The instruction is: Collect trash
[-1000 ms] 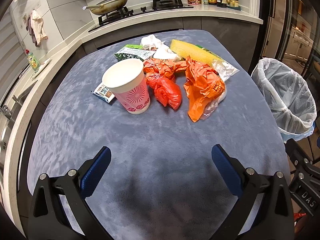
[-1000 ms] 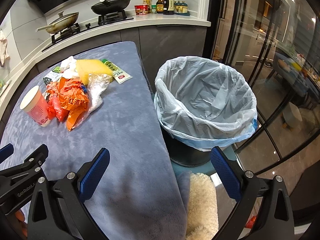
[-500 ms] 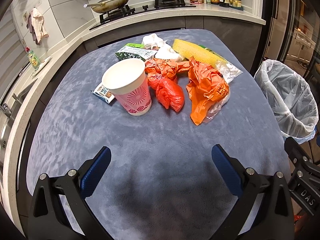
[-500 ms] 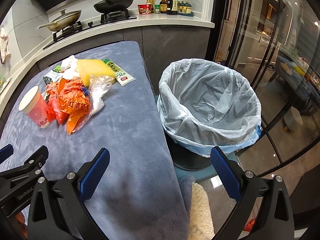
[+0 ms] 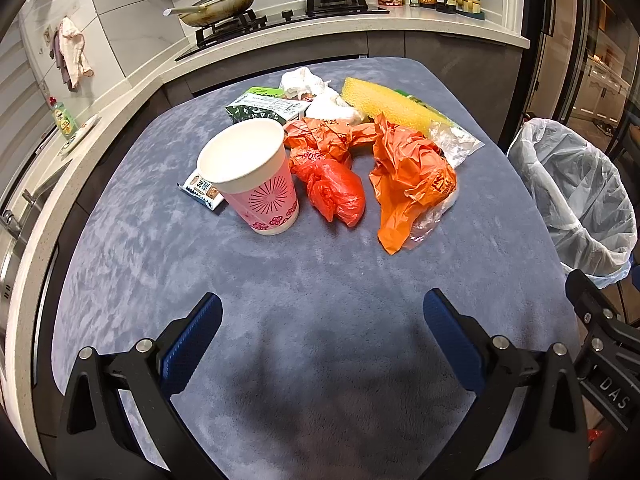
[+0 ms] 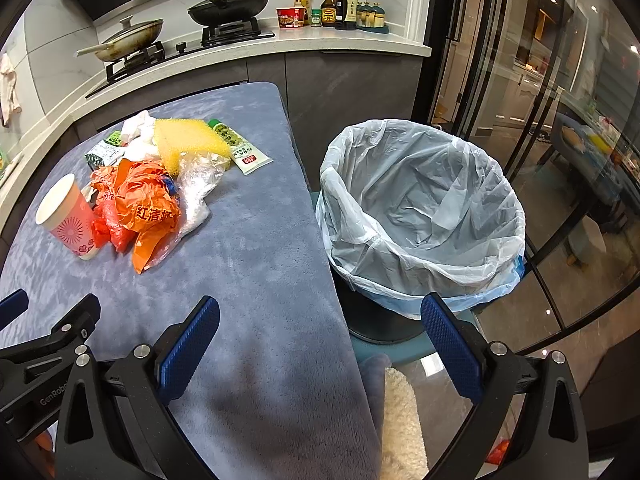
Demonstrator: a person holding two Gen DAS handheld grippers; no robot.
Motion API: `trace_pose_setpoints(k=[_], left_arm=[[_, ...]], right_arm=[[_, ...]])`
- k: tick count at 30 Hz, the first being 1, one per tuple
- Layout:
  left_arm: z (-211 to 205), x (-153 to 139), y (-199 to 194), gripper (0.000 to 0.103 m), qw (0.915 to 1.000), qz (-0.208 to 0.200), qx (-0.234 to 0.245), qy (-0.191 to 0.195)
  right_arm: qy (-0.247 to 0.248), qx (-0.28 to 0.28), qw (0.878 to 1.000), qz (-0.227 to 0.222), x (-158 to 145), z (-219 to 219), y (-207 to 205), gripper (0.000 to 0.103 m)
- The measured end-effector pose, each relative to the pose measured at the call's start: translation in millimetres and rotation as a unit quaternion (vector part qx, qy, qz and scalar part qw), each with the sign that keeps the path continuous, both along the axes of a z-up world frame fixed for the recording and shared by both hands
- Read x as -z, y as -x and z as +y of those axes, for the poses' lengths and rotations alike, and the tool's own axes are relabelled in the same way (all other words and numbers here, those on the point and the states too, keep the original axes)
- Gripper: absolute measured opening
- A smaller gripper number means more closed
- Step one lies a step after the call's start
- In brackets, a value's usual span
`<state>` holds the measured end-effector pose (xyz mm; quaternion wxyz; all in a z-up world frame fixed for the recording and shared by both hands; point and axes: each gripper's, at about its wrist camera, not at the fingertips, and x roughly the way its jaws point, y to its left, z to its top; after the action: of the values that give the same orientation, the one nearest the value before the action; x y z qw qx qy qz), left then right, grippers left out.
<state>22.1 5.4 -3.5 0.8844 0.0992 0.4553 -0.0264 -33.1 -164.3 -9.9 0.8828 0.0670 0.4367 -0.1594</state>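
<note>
Trash lay heaped in the upper middle of the left wrist view, on the grey-blue cloth of the bench (image 5: 320, 280). A pink paper cup (image 5: 252, 176) stood upright at the left of the heap, with a small snack wrapper (image 5: 200, 191) lying just beside its base. Right of the cup lay a red plastic bag (image 5: 334, 192), and further right a crumpled orange bag (image 5: 408, 176) rested on clear plastic film (image 5: 456, 142). Behind them, toward the top of the frame, sat a yellow sponge (image 5: 384, 100), white crumpled tissue (image 5: 308, 84) and a green packet (image 5: 260, 106).

The left gripper (image 5: 322, 320) hovered low in the frame with its blue pads well apart, holding nothing and near none of the trash. The right gripper (image 6: 320, 330) was likewise spread wide and empty at the bottom of its view, straddling the bench edge.

A bin lined with a clear bag (image 6: 424, 204) stood to the right of the bench, in the centre right of the right wrist view. On the far counter at the top sat two pans (image 6: 228, 2) on a stove and several bottles (image 6: 338, 2).
</note>
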Motion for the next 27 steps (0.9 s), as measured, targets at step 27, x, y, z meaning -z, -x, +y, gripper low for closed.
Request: trace_pose_setpoints(k=[27], left_arm=[[-3.3, -5.0, 6.3, 0.096, 0.9999, -0.01, 0.008, 0.002]], right_arm=[[-0.002, 0.017, 1.0, -0.012, -4.1, -8.9, 8.5, 0.096]])
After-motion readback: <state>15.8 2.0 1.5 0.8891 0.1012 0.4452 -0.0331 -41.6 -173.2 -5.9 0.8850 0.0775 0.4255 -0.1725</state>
